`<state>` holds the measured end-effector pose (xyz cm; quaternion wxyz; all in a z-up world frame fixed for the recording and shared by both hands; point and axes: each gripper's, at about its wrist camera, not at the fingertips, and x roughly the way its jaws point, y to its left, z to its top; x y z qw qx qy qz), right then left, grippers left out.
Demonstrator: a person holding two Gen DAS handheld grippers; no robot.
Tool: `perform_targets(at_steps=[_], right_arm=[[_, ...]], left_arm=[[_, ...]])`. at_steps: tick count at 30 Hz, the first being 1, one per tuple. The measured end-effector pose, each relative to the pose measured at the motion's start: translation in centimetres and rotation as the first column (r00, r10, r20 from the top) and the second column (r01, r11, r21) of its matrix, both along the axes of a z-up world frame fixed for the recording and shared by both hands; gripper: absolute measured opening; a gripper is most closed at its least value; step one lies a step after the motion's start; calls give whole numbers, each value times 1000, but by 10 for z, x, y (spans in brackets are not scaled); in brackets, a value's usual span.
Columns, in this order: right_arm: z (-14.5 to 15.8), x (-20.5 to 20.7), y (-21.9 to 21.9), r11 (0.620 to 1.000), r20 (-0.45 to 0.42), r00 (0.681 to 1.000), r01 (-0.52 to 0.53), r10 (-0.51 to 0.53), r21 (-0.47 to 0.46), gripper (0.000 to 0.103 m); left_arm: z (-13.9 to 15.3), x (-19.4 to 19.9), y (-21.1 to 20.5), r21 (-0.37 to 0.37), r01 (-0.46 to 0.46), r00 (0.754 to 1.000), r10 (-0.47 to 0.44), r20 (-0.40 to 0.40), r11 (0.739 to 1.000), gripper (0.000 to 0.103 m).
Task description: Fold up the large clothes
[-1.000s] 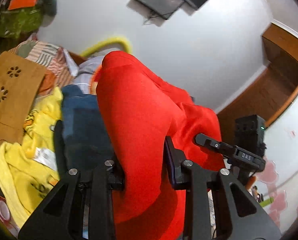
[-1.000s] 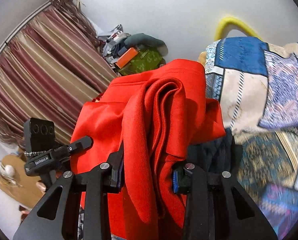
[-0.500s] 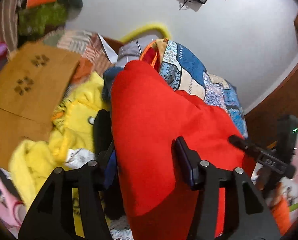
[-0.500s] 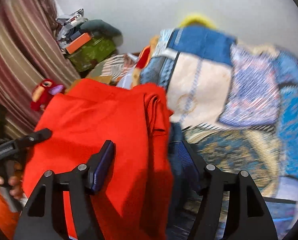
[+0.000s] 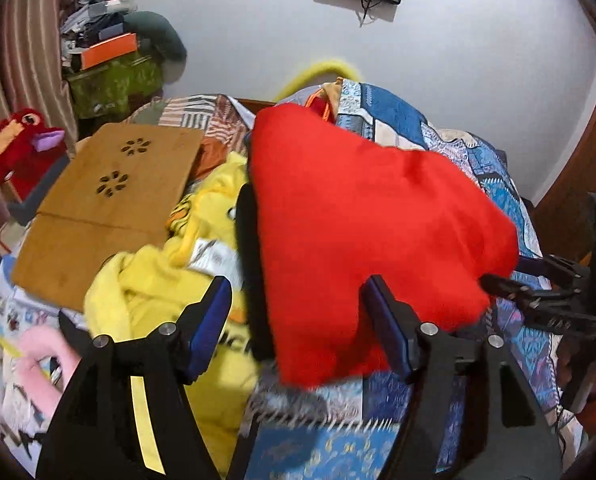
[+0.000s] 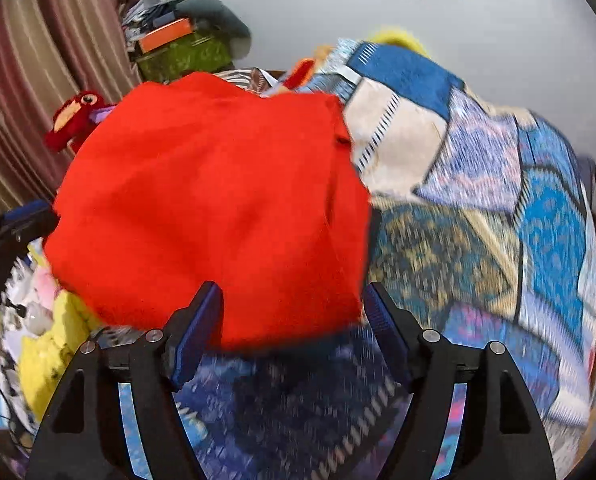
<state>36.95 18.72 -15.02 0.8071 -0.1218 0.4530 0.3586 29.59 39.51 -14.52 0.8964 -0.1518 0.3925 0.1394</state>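
Observation:
A folded red garment point(image 5: 362, 216) lies on the patterned blue quilt point(image 5: 494, 168) of a bed. It also shows in the right wrist view point(image 6: 217, 200), slightly blurred. My left gripper point(image 5: 298, 320) is open, its jaws wide apart just short of the garment's near edge, holding nothing. My right gripper point(image 6: 293, 320) is open too, its jaws apart at the garment's near edge, holding nothing. The right gripper's fingers point(image 5: 538, 280) show at the right of the left wrist view.
A yellow garment point(image 5: 201, 264) lies left of the red one. A brown perforated board point(image 5: 109, 200) lies further left. A red plush toy point(image 5: 21, 148) sits by the striped curtain point(image 6: 37, 72). A green box with clutter point(image 5: 113, 76) stands at the wall.
Both grippers have opened and let go of the red garment. It has dropped from hanging in the jaws to lying on the quilt, and both grippers have drawn back.

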Motion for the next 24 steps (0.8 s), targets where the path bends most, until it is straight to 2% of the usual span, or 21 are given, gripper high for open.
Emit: perform_targets(at_steps=[3,5,9,12,14,18,22,24], right_arm=[[15,-12,-18,999,-5,1000,16,-16,33,70],[39,-28,-33,997,28,999,19,-21,68,70],[92,-67,-57,989,143,990,-6,-15,147,70],[144,-107,-84,968,256,966,-34,-32,250,70],[175,-135,-102,947,320,946,-55,-53,317,70],[223,-194,-135,905,438,895,-120,-78,407,70],[247,-254,-159,883,565,817,-179,-113,435,71],[251,-279,-167,877,601,789,-193,-128,440,71]], left_arm=[[10,-19,-6,-7,-5,1000,5,-11,1000,68],[23,-32,-15,19,-11,1000,11,3,1000,68],[71,-67,-46,81,-11,995,3,101,997,68],[112,-98,-74,123,-3,980,-22,198,992,68],[139,-121,-94,158,2,962,-45,268,987,68],[187,-177,-142,238,-10,900,-95,425,971,68],[213,-226,-186,284,-21,833,-141,534,959,68],[219,-245,-204,312,-52,811,-142,567,949,68]])
